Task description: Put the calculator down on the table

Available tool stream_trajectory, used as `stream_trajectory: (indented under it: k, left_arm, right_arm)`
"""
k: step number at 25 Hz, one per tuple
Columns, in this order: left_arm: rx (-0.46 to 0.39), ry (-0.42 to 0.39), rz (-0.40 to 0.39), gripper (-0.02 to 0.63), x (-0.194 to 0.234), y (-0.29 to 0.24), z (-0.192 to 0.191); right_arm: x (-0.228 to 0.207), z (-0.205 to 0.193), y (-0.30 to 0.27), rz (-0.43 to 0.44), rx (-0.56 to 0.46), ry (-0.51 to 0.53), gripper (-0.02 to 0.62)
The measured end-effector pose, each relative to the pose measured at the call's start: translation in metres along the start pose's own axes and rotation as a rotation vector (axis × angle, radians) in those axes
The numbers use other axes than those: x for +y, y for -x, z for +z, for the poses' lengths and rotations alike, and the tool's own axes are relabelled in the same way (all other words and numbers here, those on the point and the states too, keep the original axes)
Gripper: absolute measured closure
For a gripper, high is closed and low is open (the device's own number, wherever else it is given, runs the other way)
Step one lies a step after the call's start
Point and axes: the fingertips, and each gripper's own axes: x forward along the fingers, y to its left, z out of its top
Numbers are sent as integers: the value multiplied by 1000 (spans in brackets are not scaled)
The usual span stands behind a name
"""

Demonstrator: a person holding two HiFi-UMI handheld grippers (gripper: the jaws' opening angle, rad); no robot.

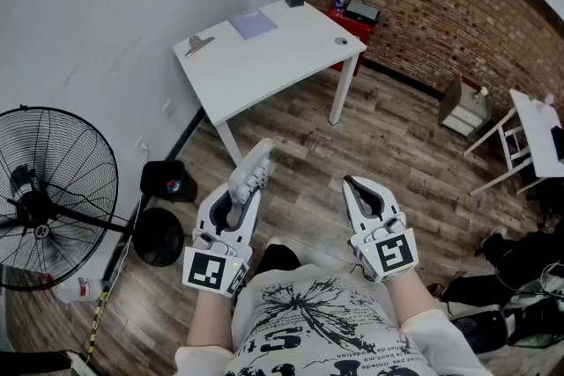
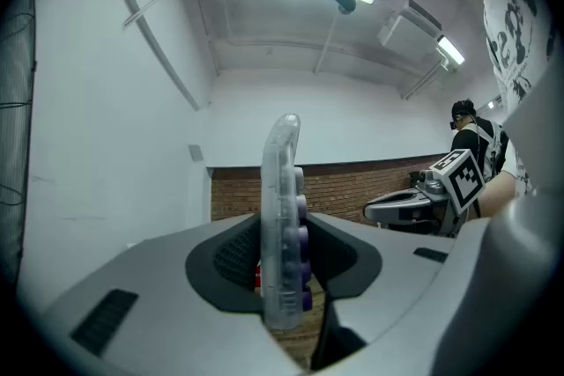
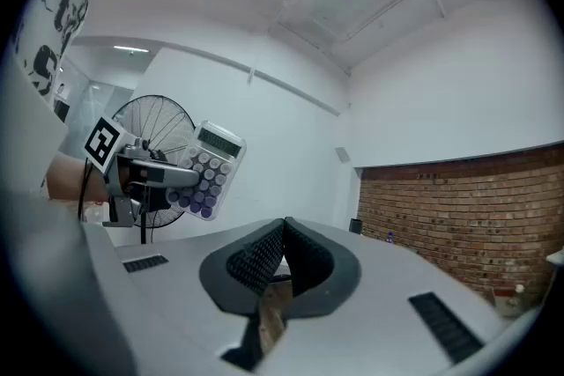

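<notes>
Only edge-on, calculator (image 2: 283, 216) between left fingers (image 2: 225, 258), lower end hidden.

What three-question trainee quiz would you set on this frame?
1. True or false: the calculator is held in the air, not lying on the white table.
2. Which gripper holds it?
3. The right gripper's fingers are: A) shut with nothing between them; B) wide open; C) shut on a pen.
Key: 1 true; 2 the left gripper; 3 A.
</notes>
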Motion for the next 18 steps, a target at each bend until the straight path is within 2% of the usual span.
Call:
stream_trajectory:
  k: [5,13,18]
  left_arm:
    - [7,-7,-3,463,-5,-10,-3]
    - [33,-8,-19,463,-12,-47,-6]
    - [70,5,-33,463,-5,-75,-21]
  right_arm:
    - [-10,7,-2,-15,-56,-24,583]
    - [-40,-18,-5,-22,7,-53,581]
    - [-67,-41,-23,-68,52,-105,581]
